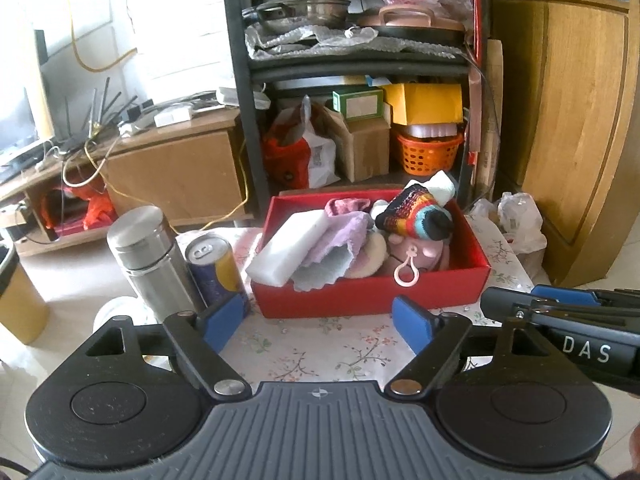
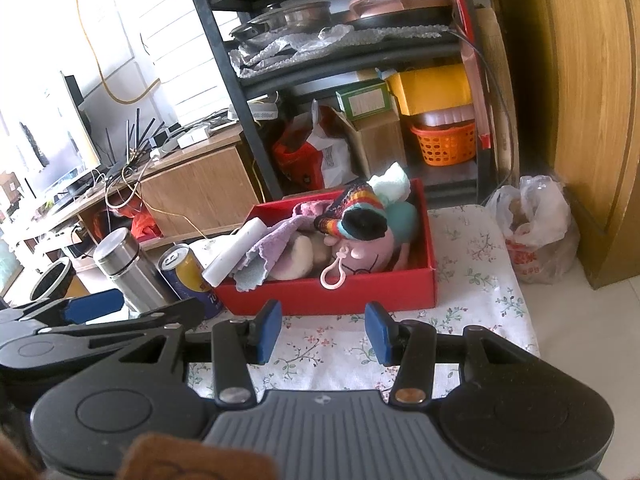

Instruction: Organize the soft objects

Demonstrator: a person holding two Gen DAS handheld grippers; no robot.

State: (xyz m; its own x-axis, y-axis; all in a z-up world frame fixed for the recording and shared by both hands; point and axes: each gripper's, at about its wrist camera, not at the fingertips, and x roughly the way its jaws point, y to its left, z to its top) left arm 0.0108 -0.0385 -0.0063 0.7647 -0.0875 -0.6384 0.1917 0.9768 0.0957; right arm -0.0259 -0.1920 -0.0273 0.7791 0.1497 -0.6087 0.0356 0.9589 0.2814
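Left hand-held gripper (image 1: pixel 318 322) had its blue pads spread wide, nothing between them, over the floral-clothed bench (image 1: pixel 320 356). Right hand-held gripper (image 2: pixel 324 332) sat with a narrower gap, also empty, pads clear of everything. Red box (image 1: pixel 360 296) stood on the bench just ahead, packed with soft things: white sponge block (image 1: pixel 286 246), purple cloth (image 1: pixel 340 236), striped knit sock (image 1: pixel 416 212), pink plush (image 2: pixel 366 254). Steel flask (image 1: pixel 148 260) and drink can (image 1: pixel 216 272) stood left of the box.

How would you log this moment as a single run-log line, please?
left tool: open, empty | right tool: open, empty | red box: holds sponge, purple cloth, striped sock, pink plush
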